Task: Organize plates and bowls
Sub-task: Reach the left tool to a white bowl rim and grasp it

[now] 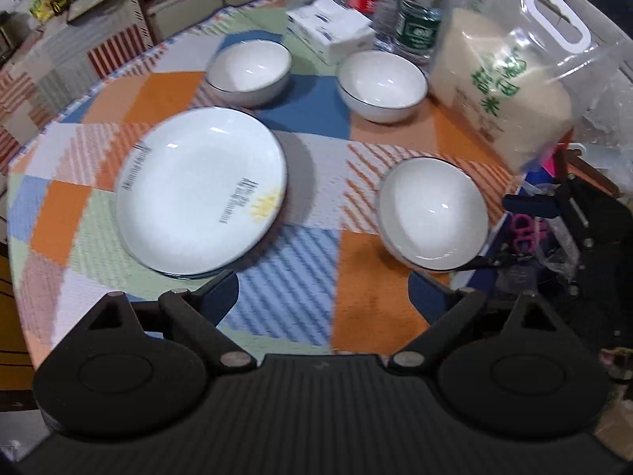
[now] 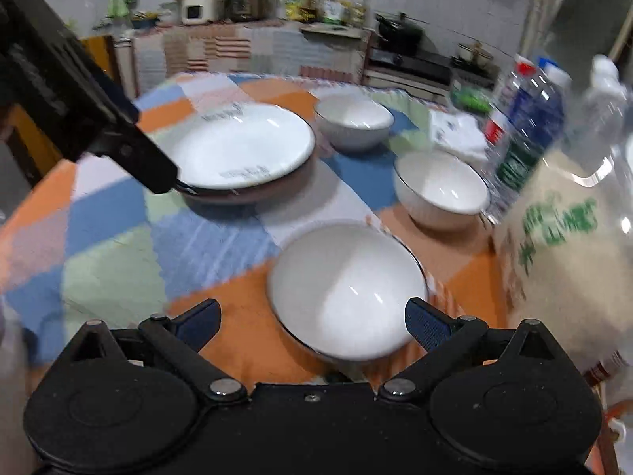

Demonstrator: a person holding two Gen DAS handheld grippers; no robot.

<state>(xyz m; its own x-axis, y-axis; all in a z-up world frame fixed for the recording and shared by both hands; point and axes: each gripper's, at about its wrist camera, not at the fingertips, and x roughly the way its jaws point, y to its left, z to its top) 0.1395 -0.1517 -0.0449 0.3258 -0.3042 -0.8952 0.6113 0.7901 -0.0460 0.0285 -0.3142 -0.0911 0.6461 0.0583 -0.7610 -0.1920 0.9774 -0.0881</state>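
A stack of white plates [image 1: 201, 190] sits on the checked tablecloth at the left; it also shows in the right wrist view [image 2: 241, 146]. Three white bowls stand on the table: far left [image 1: 249, 69], far right [image 1: 381, 83], and near right [image 1: 433, 213]. My left gripper [image 1: 322, 293] is open and empty, just short of the plates' near rim. My right gripper [image 2: 312, 320] is open, its jaws on either side of the near bowl [image 2: 348, 289], which looks tilted. The left gripper's finger [image 2: 158, 166] reaches the plate rim in the right wrist view.
A bag of rice [image 1: 502, 91] stands at the table's right edge, with water bottles [image 1: 419, 8] and a tissue pack [image 1: 332, 27] behind it. A kitchen counter [image 2: 277, 27] with jars lies beyond the table.
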